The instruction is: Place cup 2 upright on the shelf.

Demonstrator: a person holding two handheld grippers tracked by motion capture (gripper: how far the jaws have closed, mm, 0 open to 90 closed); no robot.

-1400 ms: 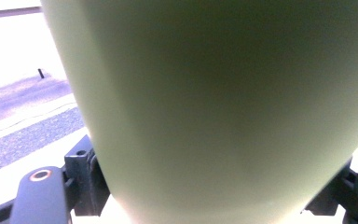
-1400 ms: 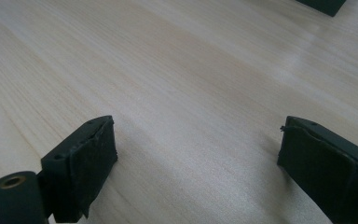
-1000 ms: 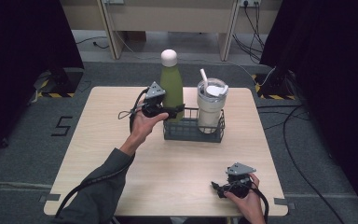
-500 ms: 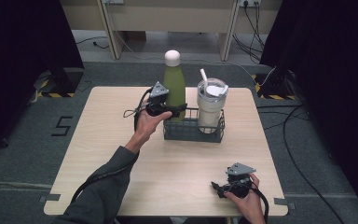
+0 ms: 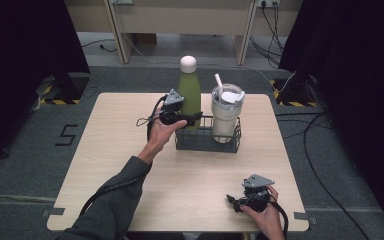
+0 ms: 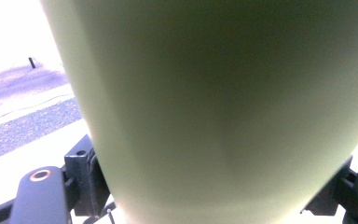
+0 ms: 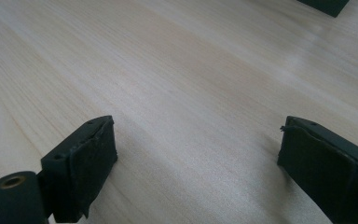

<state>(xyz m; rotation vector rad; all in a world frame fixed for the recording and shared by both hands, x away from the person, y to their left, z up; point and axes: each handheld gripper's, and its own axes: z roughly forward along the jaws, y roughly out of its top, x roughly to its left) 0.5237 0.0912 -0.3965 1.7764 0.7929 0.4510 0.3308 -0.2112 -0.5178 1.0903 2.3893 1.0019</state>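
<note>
Green bottle point(image 5: 189, 95): olive-green body, white cap, upright; base down in the left compartment of the black wire caddy point(image 5: 207, 141). In the left gripper view its body point(image 6: 223, 107) is blurred and very close.
Left tongs point(image 5: 192, 118): clamped on the lower body of the green bottle, one jaw on each side of it; the left gripper view has a black jaw at either bottom corner with the bottle wall between them.
Left hand point(image 5: 161, 131): comes in from the near-left, dark sleeve to the wrist, wrapped round the gripper body; grey three-cornered plate on top, black cable looping off to the left.
Tumbler point(image 5: 226, 114): white, clear lid, white straw tilted to the left; upright in the right compartment of the caddy, just beside the bottle. Cannot tell whether the two touch.
Caddy position: far-centre of the surface point(image 5: 120, 165), near the far edge.
Right tongs point(image 5: 232, 202): jaws wide apart, nothing between them; bare wood grain shows in the gap in the right gripper view point(image 7: 196, 158).
Right hand point(image 5: 260, 210): low over the near-right corner of the surface, well apart from the caddy, tongs pointing left.
Surface: pale wood laminate, rounded corners.
Surroundings: grey carpet, black curtains on both sides, cables on the floor to the right.
</note>
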